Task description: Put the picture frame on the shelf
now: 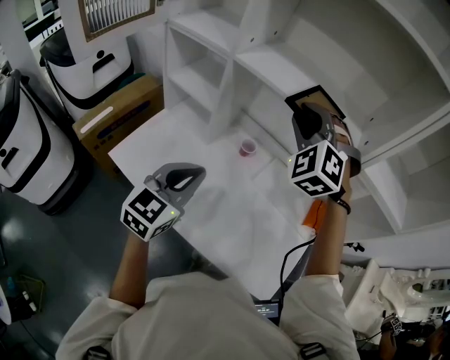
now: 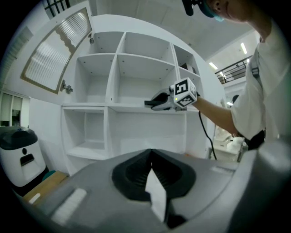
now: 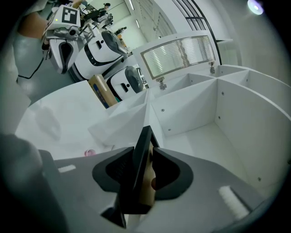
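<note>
The black picture frame [image 1: 311,95] stands edge-up between the jaws of my right gripper [image 1: 309,116], over a board of the white shelf unit [image 1: 278,70]. In the right gripper view the frame [image 3: 144,136] fills the gap of the right gripper [image 3: 143,152], with both jaws against it, in front of an empty shelf compartment [image 3: 204,136]. My left gripper [image 1: 188,172] hovers over the white table [image 1: 232,211], away from the frame. Its jaws meet in the left gripper view [image 2: 152,157], with a thin white strip between them. That view also shows the right gripper [image 2: 152,103] at the shelf [image 2: 136,109].
A small pink cup [image 1: 247,148] sits on the table near the shelf's foot. An orange object [image 1: 313,214] lies under my right forearm. A cardboard box [image 1: 116,116] and white machines [image 1: 28,148] stand on the floor at left. A slatted framed panel [image 1: 116,14] hangs beside the shelf.
</note>
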The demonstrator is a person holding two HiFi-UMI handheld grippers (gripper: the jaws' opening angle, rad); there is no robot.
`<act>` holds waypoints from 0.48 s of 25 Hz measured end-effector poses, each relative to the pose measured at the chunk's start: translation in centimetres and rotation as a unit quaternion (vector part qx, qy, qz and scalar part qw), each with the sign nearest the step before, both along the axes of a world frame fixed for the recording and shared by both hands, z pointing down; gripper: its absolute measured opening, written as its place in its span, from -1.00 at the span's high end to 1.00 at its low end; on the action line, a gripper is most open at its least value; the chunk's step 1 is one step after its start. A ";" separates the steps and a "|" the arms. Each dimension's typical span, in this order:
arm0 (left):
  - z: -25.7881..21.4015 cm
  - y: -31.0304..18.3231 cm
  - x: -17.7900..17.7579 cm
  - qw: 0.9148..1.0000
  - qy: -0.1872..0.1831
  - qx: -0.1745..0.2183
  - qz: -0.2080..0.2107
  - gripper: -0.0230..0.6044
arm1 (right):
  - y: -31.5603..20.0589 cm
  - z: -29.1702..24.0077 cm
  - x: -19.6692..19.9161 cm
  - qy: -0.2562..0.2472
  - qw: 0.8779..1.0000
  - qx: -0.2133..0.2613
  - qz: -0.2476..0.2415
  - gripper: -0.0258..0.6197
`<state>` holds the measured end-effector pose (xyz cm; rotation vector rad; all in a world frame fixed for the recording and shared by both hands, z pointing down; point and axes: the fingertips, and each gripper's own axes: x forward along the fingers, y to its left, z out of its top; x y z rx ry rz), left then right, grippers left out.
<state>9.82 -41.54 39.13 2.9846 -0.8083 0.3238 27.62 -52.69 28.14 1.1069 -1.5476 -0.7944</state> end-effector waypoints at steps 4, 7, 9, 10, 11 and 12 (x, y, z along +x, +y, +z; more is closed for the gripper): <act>0.2 -0.1 0.3 1.000 -0.003 -0.003 0.002 0.92 | -0.5 0.6 0.1 -0.010 1.000 -0.017 -0.004 0.31; 0.4 0.0 0.3 1.000 -0.005 -0.006 0.003 0.92 | -0.8 1.0 0.4 -0.010 1.000 -0.019 -0.002 0.23; 0.6 -0.1 0.3 1.000 -0.007 -0.007 0.003 0.92 | -1.0 1.1 0.4 -0.011 1.000 -0.025 -0.002 0.16; 0.7 -0.1 0.3 1.000 -0.007 -0.007 0.002 0.92 | -1.2 1.3 0.4 -0.011 1.000 -0.029 -0.003 0.14; 0.8 -0.2 0.2 1.000 -0.008 -0.008 0.002 0.92 | -1.3 1.5 0.4 -0.009 0.999 -0.034 -0.004 0.07; 0.9 -0.2 0.2 1.000 -0.009 -0.010 0.002 0.92 | -1.4 1.8 0.6 -0.006 0.999 -0.039 -0.004 0.00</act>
